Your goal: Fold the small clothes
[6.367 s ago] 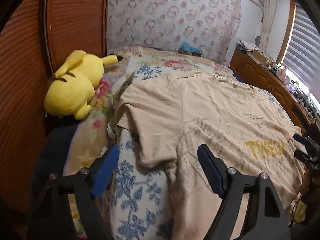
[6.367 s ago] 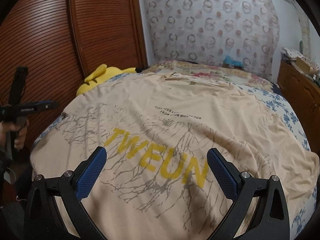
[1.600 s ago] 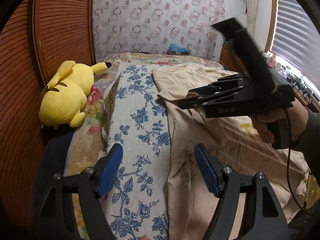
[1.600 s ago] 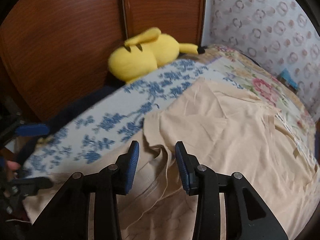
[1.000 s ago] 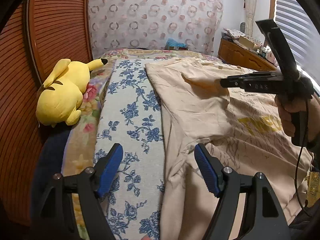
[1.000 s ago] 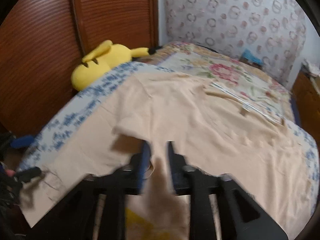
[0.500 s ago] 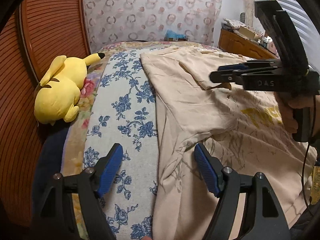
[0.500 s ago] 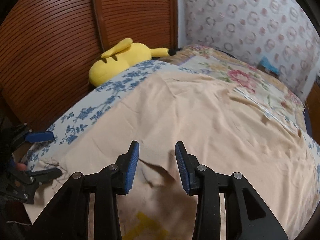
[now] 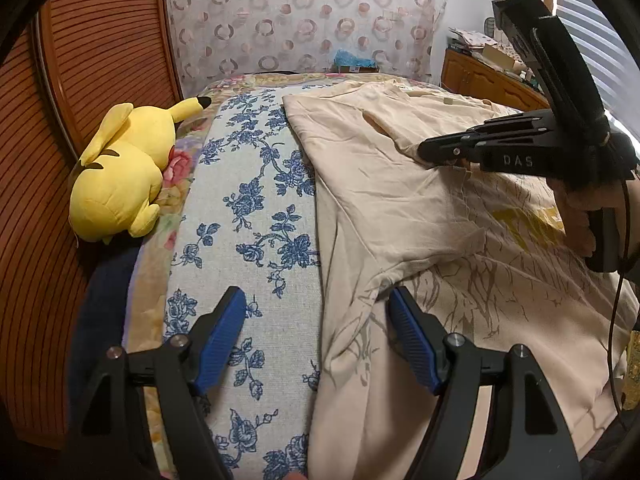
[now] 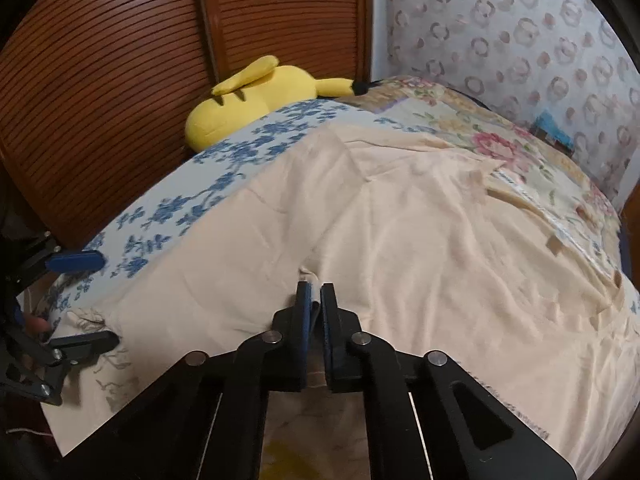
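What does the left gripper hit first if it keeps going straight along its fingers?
Most likely the folded edge of the beige T-shirt, where it meets the blue floral bedspread. The left gripper is open, angled down at the bed, nothing between its fingers. Depth is unclear, so cloth or bedspread first is a toss-up.

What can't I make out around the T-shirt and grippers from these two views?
- T-shirt print: left view, right gripper and hand hide most lettering.
- Shirt's near hem: both views, cut off by gripper frames.
- Fabric in right gripper: how much is pinched is hidden.
- Dresser clutter: too small.
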Demonstrator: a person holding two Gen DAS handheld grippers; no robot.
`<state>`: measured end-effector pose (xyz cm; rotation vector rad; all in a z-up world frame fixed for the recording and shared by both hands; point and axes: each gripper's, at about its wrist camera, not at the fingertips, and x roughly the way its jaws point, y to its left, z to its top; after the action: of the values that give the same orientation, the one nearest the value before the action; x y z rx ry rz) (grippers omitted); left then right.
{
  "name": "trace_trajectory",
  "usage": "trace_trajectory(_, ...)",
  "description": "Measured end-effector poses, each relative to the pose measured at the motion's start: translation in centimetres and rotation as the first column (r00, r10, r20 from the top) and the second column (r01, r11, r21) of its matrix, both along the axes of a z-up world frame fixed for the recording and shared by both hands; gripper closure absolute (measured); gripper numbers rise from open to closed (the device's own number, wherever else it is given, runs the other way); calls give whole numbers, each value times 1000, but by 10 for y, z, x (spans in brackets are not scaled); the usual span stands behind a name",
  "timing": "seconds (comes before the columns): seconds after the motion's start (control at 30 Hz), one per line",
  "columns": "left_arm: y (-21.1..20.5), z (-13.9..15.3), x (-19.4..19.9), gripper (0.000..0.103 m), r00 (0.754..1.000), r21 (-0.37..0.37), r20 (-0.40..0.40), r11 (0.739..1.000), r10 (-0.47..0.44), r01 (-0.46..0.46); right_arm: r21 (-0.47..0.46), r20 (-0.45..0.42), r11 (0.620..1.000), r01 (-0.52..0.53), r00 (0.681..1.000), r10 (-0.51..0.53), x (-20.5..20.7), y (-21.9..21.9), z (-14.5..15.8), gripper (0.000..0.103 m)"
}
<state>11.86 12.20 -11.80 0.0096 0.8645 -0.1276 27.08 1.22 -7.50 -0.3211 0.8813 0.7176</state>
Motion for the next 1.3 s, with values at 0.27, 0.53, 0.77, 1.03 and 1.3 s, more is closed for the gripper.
trace_trajectory(0.27, 0, 0, 0, 28, 1000, 0, 0, 1000, 0, 0, 20, 61, 984, 178, 982, -179, 16, -35, 12, 102)
trace_trajectory(0.53, -1, 0, -1, 28, 1000, -1, 0, 1000, 0, 0, 11, 30, 957, 290, 957, -290, 31, -72, 6, 92)
trace_trajectory(0.77, 0, 1, -2, 28, 1000, -5, 8, 1000, 3, -3, 37, 91, 964, 263, 960, -266, 5, -100, 30, 69)
trace_trajectory(1.03, -12, 32, -16, 28, 994, -19, 112, 1000, 9, -7, -26, 114, 944, 328, 939, -323, -39, -185, 36, 61)
trace_trajectory(1.3, -79, 60, -7, 28, 977, -31, 159, 988, -142, 149, -77, 58, 882, 466, 885, -462, -73, -277, 23, 60)
